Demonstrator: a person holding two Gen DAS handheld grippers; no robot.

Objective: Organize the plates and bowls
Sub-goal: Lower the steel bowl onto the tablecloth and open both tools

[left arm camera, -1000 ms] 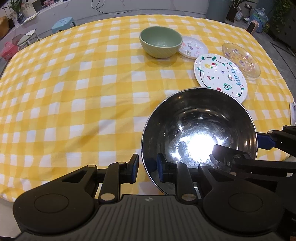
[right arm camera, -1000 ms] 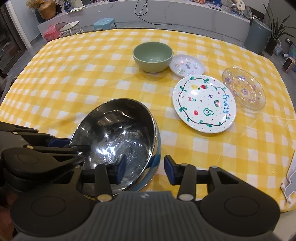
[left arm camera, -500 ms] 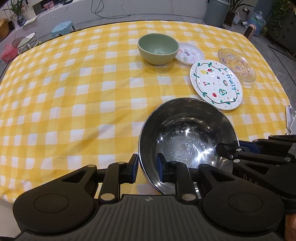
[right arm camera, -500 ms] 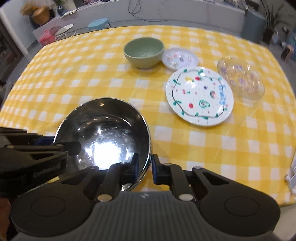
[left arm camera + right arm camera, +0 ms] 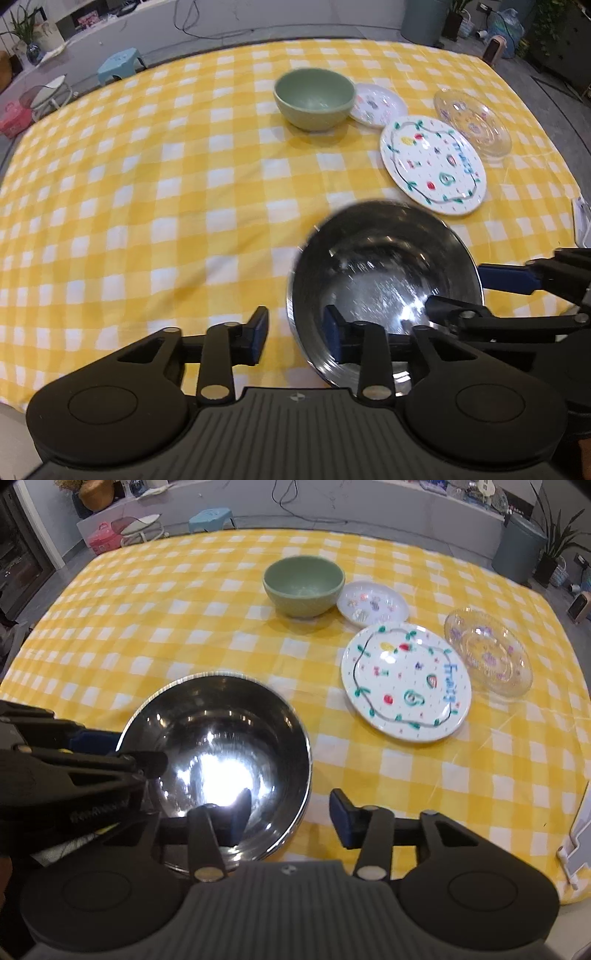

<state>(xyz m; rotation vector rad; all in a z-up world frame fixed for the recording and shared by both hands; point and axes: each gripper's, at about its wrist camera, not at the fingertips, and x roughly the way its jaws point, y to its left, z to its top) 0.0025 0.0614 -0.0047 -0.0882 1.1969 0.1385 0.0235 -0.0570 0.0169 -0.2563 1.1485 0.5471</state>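
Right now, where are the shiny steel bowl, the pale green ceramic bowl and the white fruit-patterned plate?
Shiny steel bowl [image 5: 221, 760]: right wrist view, inner base.
Pale green ceramic bowl [image 5: 303, 585]: right wrist view, inside.
White fruit-patterned plate [image 5: 406, 681]: right wrist view, centre face.

Steel bowl [image 5: 218, 753] nearest, three plates [image 5: 406, 683] right; small bowl [image 5: 303, 585] probably farthest

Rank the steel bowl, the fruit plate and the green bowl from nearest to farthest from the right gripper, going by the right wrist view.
1. Steel bowl, its rim between the right gripper's open jaws.
2. Fruit plate, ahead to the right.
3. Green bowl, farthest, straight ahead.
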